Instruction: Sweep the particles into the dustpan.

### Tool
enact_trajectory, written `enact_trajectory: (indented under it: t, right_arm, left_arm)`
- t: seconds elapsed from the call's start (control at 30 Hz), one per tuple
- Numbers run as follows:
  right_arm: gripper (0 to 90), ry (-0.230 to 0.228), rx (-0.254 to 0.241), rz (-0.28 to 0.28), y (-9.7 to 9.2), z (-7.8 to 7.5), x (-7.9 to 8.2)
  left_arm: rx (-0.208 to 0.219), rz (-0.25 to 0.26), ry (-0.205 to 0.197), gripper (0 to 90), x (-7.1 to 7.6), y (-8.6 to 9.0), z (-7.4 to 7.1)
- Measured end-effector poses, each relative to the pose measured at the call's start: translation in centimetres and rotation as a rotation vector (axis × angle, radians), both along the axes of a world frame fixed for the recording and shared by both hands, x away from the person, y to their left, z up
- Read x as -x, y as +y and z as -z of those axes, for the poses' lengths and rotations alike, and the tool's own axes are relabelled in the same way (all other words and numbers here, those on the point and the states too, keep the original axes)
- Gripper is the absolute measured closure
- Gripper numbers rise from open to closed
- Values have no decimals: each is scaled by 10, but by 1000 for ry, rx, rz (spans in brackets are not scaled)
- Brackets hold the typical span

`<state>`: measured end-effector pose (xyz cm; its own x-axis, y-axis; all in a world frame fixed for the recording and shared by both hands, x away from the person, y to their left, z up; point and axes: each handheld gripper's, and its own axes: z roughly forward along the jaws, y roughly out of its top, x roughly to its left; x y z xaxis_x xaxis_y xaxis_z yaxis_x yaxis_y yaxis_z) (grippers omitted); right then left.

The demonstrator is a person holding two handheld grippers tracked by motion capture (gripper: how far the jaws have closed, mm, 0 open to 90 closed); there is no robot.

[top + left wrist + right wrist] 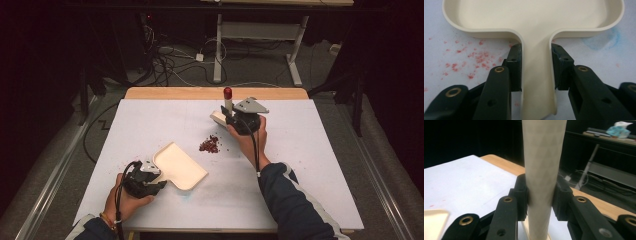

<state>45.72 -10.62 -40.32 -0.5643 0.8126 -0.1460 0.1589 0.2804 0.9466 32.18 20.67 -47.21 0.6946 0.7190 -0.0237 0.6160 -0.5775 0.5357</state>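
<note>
Cream plastic, the dustpan [179, 166] lies flat on the white counter [310, 165], its handle clamped by the left tongs [537, 66]. A brush handle [541, 177] (red-tipped, held upright) is gripped by the right tongs [540, 195] just beyond the reddish crumbs [210, 144] near the counter's middle.

A cream dustpan [180, 166], dark red crumbs [209, 144], a cream brush handle [541, 170] with a red tip [228, 93], white table [310, 165].
</note>
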Motion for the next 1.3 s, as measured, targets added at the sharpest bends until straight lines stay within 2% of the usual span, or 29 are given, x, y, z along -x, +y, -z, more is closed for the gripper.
enact_trajectory:
  t: [0.03,0.1,0.23,0.33,0.37,0.83,1.3]
  right_arm:
    - [702,1,2,-26,6,2,7]
    - [702,-2,8,-43,8,2,11]
    - [700,-7,-3,-84,16,6,26]
    - [700,0,-28,-105,19,6,34]
    - [697,5,-21,-119,20,6,37]
    - [694,11,-21,-178,30,8,57]
    - [699,19,-35,-271,46,6,79]
  left_arm:
    - [1,1,1,637,0,0,0]
    - [0,2,2,637,-1,0,0]
    - [-3,6,2,637,-2,-1,-1]
    - [-4,3,8,637,-3,-2,-2]
    - [-3,3,10,637,-4,-3,-2]
    - [-10,-12,20,637,-9,-17,-1]
    - [-13,-2,32,637,-14,-25,-2]
